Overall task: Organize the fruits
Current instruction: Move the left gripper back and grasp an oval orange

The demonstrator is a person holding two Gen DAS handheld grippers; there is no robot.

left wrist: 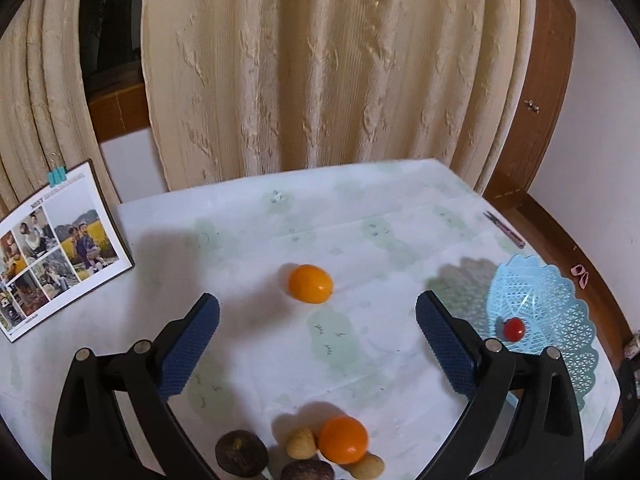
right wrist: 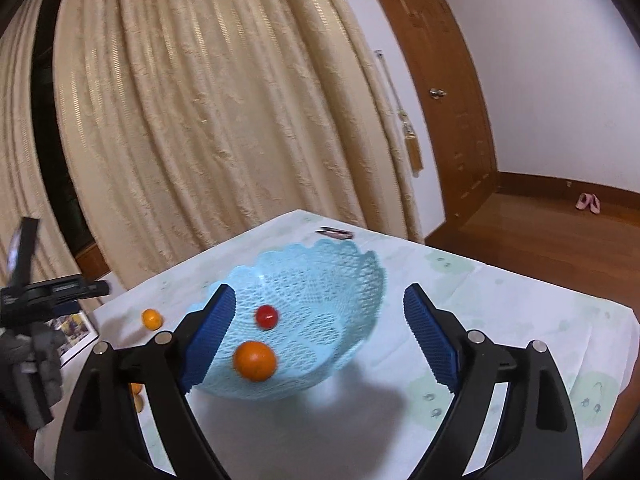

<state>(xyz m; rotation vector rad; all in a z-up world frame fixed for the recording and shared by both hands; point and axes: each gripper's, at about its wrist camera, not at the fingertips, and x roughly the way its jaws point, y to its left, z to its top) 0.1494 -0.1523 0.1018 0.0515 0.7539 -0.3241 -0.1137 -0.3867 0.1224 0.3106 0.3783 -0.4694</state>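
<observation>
Left claw (left wrist: 318, 322): we see its blue pads spread wide, nothing between them, hovering over the desk (left wrist: 380, 208), which wears a pale cloth printed with green shapes.

Beyond the left claw's tips, one orange fruit (left wrist: 310, 283) lies alone on the cloth. Nearer the camera, a small heap: a second orange fruit (left wrist: 343, 440) touching two tan round fruits (left wrist: 301, 443) and two dark brown ones (left wrist: 241, 451). The dark ones are partly cut off by the lower edge, so we cannot name them.

To the right in the left wrist view, the light blue lattice basket (left wrist: 560, 300) stands near the desk's edge with a small red fruit (left wrist: 513, 329) inside.

Right claw (right wrist: 320, 338): spread as well, gripping nothing, poised just over the basket (right wrist: 320, 264). From this view we note the red fruit (right wrist: 267, 317) in the bowl and an orange fruit (right wrist: 255, 361), slightly blurred, at the basket's near wall between the pads; we cannot tell whether it rests or is in the air.

A photo calendar (left wrist: 56, 248) stands at the desk's left side. A small dark tool (left wrist: 505, 229) lies at the far right edge. Cream curtains (left wrist: 320, 60) hang behind.
</observation>
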